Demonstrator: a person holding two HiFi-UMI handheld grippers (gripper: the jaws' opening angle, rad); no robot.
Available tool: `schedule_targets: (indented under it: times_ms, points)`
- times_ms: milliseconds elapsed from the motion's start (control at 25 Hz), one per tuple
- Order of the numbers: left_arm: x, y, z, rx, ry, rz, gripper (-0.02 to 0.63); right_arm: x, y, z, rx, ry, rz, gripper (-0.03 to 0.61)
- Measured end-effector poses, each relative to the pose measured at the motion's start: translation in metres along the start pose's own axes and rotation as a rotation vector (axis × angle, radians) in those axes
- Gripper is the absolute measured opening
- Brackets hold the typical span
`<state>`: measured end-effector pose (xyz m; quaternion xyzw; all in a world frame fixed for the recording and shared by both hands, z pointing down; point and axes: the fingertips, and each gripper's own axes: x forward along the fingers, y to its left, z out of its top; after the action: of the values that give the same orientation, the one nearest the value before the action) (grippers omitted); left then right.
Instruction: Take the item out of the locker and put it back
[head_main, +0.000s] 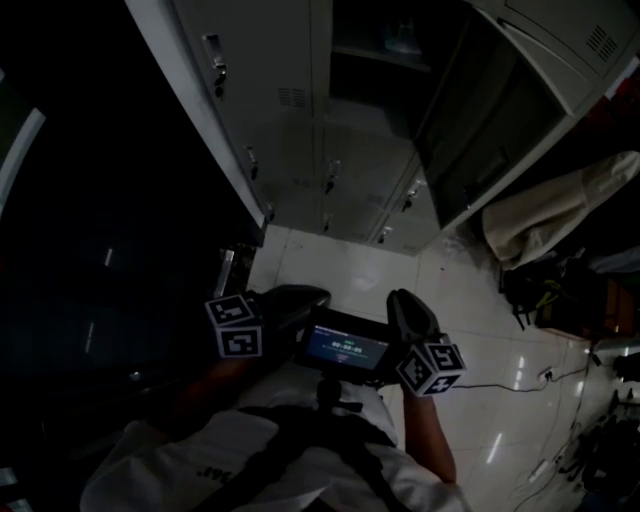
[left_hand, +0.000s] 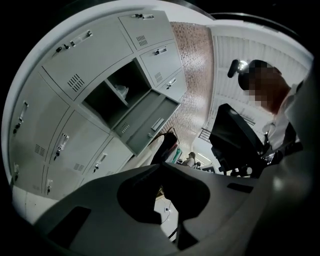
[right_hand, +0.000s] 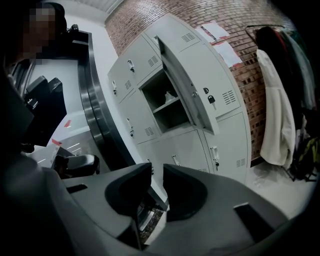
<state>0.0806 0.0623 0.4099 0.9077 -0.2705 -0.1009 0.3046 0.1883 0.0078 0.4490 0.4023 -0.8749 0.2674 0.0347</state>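
Note:
The grey locker bank stands ahead, with one compartment's door (head_main: 500, 130) swung open. On that compartment's upper shelf lies a pale crumpled item (right_hand: 169, 96), also seen in the left gripper view (left_hand: 120, 91) and dimly in the head view (head_main: 400, 40). Both grippers hang at waist height, well short of the lockers. My left gripper (head_main: 315, 296) has its jaw tips together (left_hand: 161, 165) with nothing between them. The jaws of my right gripper (head_main: 402, 298) stand a narrow slit apart (right_hand: 156, 166), also empty.
A small screen device (head_main: 345, 348) sits on the person's chest between the grippers. A white coat (right_hand: 275, 115) hangs on a rack right of the lockers, with bags (head_main: 540, 290) below. A cable (head_main: 500, 385) crosses the tiled floor. A dark curved metal frame (right_hand: 92, 100) rises at left.

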Motion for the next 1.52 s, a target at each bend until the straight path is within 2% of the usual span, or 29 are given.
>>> schedule_targets:
  times_ms: [200,600,800,1240,1520]
  points:
    - [-0.011,0.027,0.026,-0.002,0.004,-0.017,0.003,0.032,0.009,0.008,-0.037,0.026,-0.032,0.083]
    - [-0.045,0.094,0.093,0.009,0.011,-0.044,0.003,0.123,0.037,0.044,-0.078,0.007,-0.066,0.083]
    - [-0.057,0.122,0.121,0.014,0.021,-0.072,0.003,0.158,0.036,0.052,-0.108,0.017,-0.129,0.083]
    - [-0.063,0.144,0.167,0.060,0.042,-0.190,0.003,0.204,0.064,0.100,-0.213,-0.056,-0.189,0.086]
    - [-0.043,0.141,0.193,0.110,0.013,-0.202,0.003,0.215,0.060,0.148,-0.263,-0.091,-0.172,0.089]
